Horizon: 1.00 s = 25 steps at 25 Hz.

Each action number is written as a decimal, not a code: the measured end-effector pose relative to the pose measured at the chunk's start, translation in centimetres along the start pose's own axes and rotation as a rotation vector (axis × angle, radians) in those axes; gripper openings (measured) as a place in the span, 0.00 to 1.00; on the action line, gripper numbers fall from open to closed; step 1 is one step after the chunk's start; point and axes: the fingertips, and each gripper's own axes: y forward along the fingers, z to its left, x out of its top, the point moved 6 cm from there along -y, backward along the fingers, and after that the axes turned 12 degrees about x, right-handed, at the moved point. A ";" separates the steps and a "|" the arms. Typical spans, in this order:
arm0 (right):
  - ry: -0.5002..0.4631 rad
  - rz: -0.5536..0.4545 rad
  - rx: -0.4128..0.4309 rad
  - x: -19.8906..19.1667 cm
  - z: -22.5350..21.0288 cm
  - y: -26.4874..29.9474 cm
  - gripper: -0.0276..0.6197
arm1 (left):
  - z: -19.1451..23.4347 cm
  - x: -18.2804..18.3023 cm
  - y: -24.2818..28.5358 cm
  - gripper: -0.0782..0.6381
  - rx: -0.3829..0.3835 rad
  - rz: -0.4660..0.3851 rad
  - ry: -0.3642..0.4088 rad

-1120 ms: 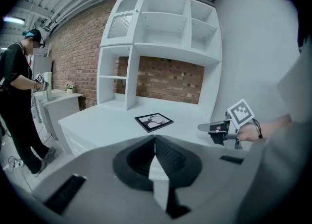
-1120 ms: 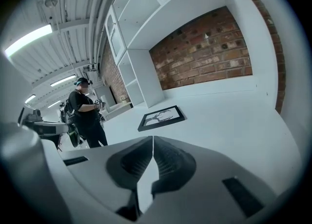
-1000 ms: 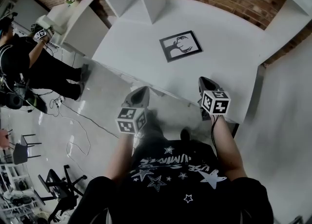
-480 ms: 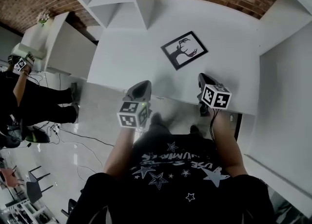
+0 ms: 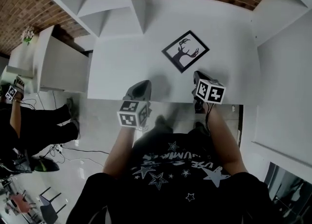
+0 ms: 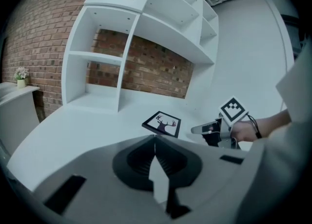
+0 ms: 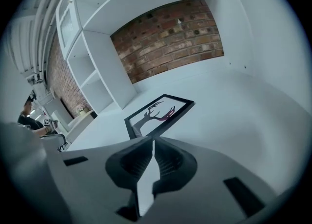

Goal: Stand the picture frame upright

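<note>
The picture frame (image 5: 185, 51) lies flat and face up on the white surface (image 5: 122, 64), in the upper middle of the head view. It is turned so that one corner points down toward me, and its deer silhouette shows plainly. As far as I can judge, no part of the task is done: the frame is not upright and neither tool touches it. My left gripper (image 5: 140, 87) sits over the near edge of the surface, to the lower left of the frame and well apart from it. Its jaws are pressed together on nothing; its own view shows only a thin seam between them, with the frame beyond the tips. My right gripper (image 5: 197, 77) is just below the frame's nearest corner, near it but short of contact, its jaws likewise closed and empty. In its own view the frame lies right past the tips, and its near edge seems to sit slightly off the surface. That may be a stand folded underneath, but I cannot tell. The whole job is left: open the jaws, take an edge, tip the frame up and leave it standing.
</note>
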 end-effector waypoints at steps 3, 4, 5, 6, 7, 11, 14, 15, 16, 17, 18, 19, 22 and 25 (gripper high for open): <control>0.047 -0.009 -0.033 -0.1 0.3 1.1 0.07 | 0.8 -0.1 0.7 0.13 -0.031 0.009 0.015; 0.057 -0.015 -0.043 0.0 0.4 1.4 0.07 | 1.0 -0.1 0.9 0.13 -0.040 0.012 0.020; 0.067 -0.024 -0.050 0.1 0.5 1.8 0.07 | 1.2 -0.2 1.1 0.13 -0.049 0.015 0.023; 0.077 -0.033 -0.053 0.1 0.6 2.2 0.11 | 1.4 -0.3 1.2 0.13 -0.057 0.019 0.024; 0.088 -0.039 -0.058 0.1 0.8 2.7 0.22 | 1.7 -0.5 1.3 0.13 -0.062 0.021 0.022; 0.101 -0.026 -0.135 0.1 1.0 4.4 0.31 | 2.8 -1.3 1.7 0.13 -0.073 0.036 0.013; 0.094 -0.014 -0.187 0.2 1.1 5.2 0.31 | 3.4 -1.6 1.7 0.13 -0.077 0.049 0.016; 0.095 -0.011 -0.198 0.2 1.1 5.4 0.31 | 3.6 -1.6 1.7 0.13 -0.079 0.049 0.017; 0.096 -0.009 -0.206 0.3 1.1 5.5 0.31 | 3.7 -1.6 1.7 0.13 -0.080 0.049 0.016; 0.094 -0.005 -0.212 0.3 1.2 5.6 0.31 | 3.8 -1.6 1.7 0.13 -0.081 0.048 0.015; 0.091 0.002 -0.217 0.3 1.3 5.8 0.31 | 3.9 -1.5 1.6 0.13 -0.082 0.047 0.013; 0.086 0.009 -0.222 0.3 1.3 5.9 0.32 | 4.0 -1.5 1.6 0.13 -0.083 0.046 0.010; 0.072 0.025 -0.241 0.2 1.4 6.3 0.32 | 4.2 -1.5 1.6 0.13 -0.085 0.047 0.008; 0.054 0.044 -0.269 0.1 1.2 6.5 0.32 | 4.5 -1.6 1.5 0.13 -0.083 0.048 0.009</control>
